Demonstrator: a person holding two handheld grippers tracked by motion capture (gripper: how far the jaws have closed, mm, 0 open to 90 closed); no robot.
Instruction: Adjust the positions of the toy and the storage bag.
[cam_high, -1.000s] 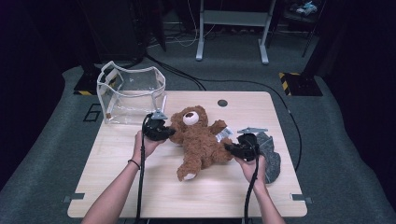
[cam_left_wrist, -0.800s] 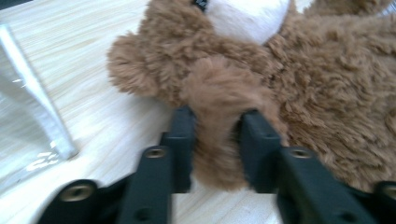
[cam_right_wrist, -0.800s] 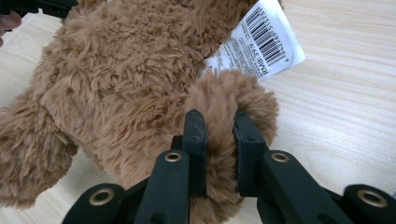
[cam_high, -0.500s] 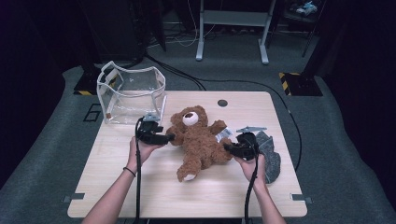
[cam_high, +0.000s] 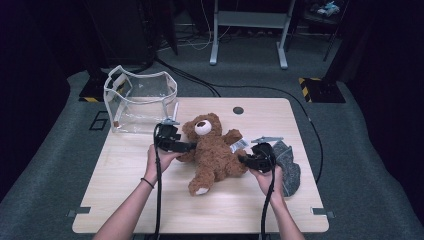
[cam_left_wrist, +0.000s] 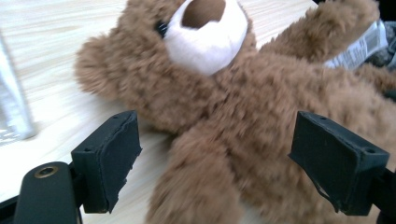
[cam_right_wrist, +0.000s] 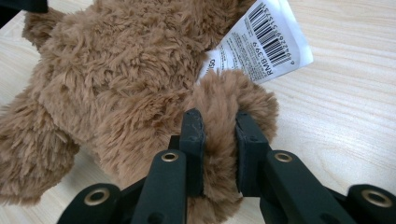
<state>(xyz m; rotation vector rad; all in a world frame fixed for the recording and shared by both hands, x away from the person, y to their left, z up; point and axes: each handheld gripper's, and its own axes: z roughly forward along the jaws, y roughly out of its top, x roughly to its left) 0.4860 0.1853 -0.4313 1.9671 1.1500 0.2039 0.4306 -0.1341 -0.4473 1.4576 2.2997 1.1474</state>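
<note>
We see a light wooden worktop (cam_high: 125, 200) on grey carpet. On it: brown teddy bear (cam_high: 212, 152) lying on its back mid-worktop, clear plastic bag (cam_high: 140, 100) standing open at the far left corner, grey cloth (cam_high: 289, 167) by the right edge, small dark round disc (cam_high: 238, 110) near the far edge.

Teddy bear (cam_high: 216, 152): brown plush, cream muzzle, dark brown nose, pale sole on one foot. Tag (cam_right_wrist: 261, 39) on the bear: white, black barcode and print. Counter (cam_high: 125, 200): pale wood grain. Bag (cam_high: 140, 100) at the far left corner: clear, white trim. Cloth (cam_high: 289, 167) by the right edge: grey. Both tongs, left (cam_high: 189, 146) and right (cam_high: 244, 160): black.
</note>
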